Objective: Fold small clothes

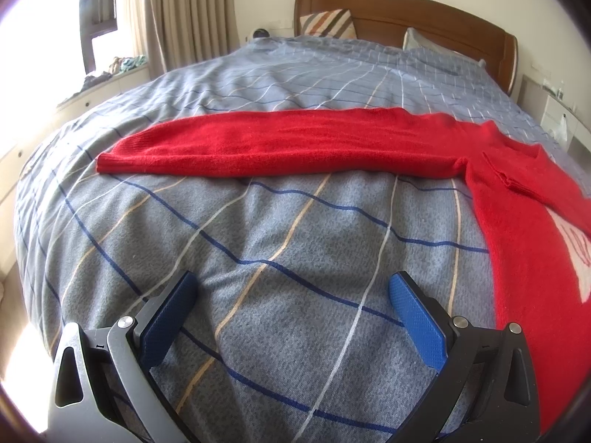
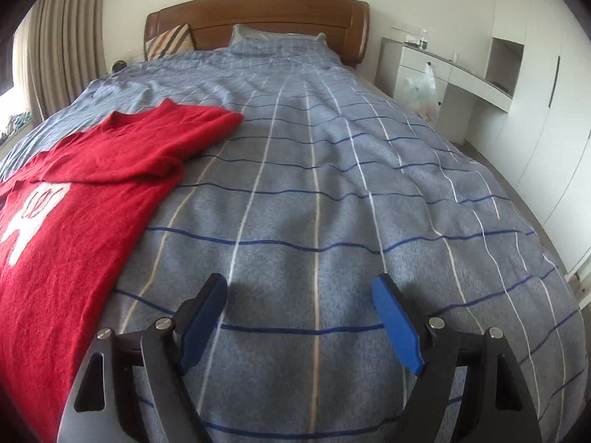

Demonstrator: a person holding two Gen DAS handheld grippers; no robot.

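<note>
A red knit sweater (image 1: 517,229) with a white figure on its front lies flat on the bed. In the left wrist view one long sleeve (image 1: 258,147) stretches out to the left across the cover. In the right wrist view the sweater (image 2: 74,199) fills the left side, with its other sleeve (image 2: 177,136) folded back over the body. My left gripper (image 1: 291,291) is open and empty over bare cover, short of the sleeve. My right gripper (image 2: 299,291) is open and empty over bare cover, to the right of the sweater.
The bed has a grey-blue checked cover (image 2: 332,184) and a wooden headboard (image 2: 258,11) with pillows (image 2: 170,42). A curtain (image 1: 184,11) and a window ledge with clutter (image 1: 110,70) are at the left. A white desk with a plastic bag (image 2: 424,88) and cupboards stand at the right.
</note>
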